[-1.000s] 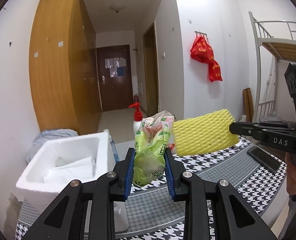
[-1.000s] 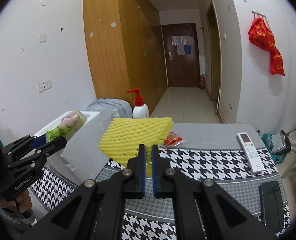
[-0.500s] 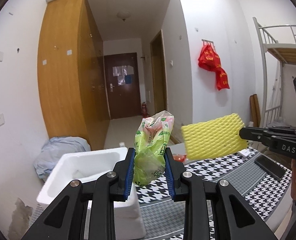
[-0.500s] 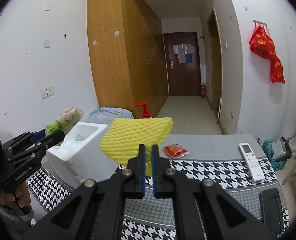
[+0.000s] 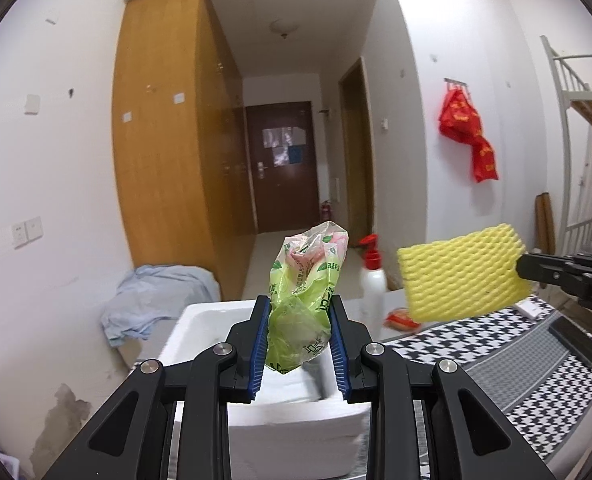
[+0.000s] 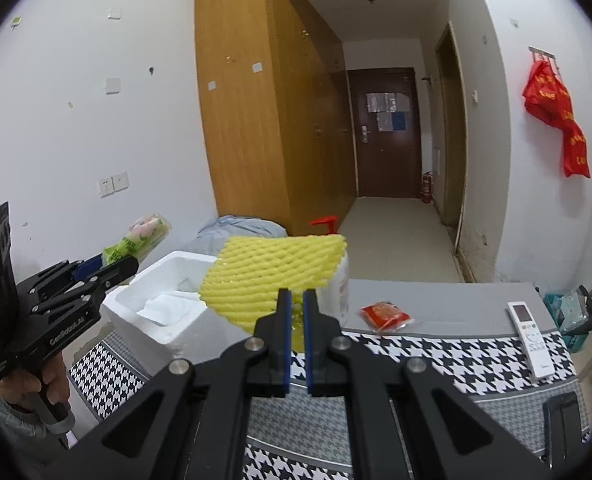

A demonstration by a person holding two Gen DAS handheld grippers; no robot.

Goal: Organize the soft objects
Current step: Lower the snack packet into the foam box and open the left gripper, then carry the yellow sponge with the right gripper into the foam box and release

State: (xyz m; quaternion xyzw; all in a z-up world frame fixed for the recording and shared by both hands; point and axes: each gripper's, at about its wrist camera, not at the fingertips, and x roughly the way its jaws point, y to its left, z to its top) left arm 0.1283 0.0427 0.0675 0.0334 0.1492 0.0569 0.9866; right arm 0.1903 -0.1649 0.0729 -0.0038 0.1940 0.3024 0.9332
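Note:
My left gripper (image 5: 299, 312) is shut on a green plastic bag (image 5: 304, 296) with pink items inside and holds it above the open white foam box (image 5: 296, 432). In the right wrist view the bag (image 6: 139, 240) sticks out of the left gripper (image 6: 113, 266), left of the box (image 6: 163, 312). My right gripper (image 6: 294, 300) is shut on a yellow foam net sleeve (image 6: 273, 280) and holds it in the air just right of the box. The sleeve also shows in the left wrist view (image 5: 462, 278), held by the right gripper (image 5: 526, 270).
White padding (image 6: 163, 306) lies inside the box. On the houndstooth tablecloth (image 6: 436, 356) are a red packet (image 6: 384, 316), a white remote (image 6: 530, 338), a pump bottle (image 5: 372, 280) and a dark flat device (image 5: 574, 340). A blue cloth pile (image 5: 155, 304) lies behind the box.
Both grippers moved left toward the foam box with their loads. The bag now hangs over the box opening, and the yellow sleeve has come up beside the box.

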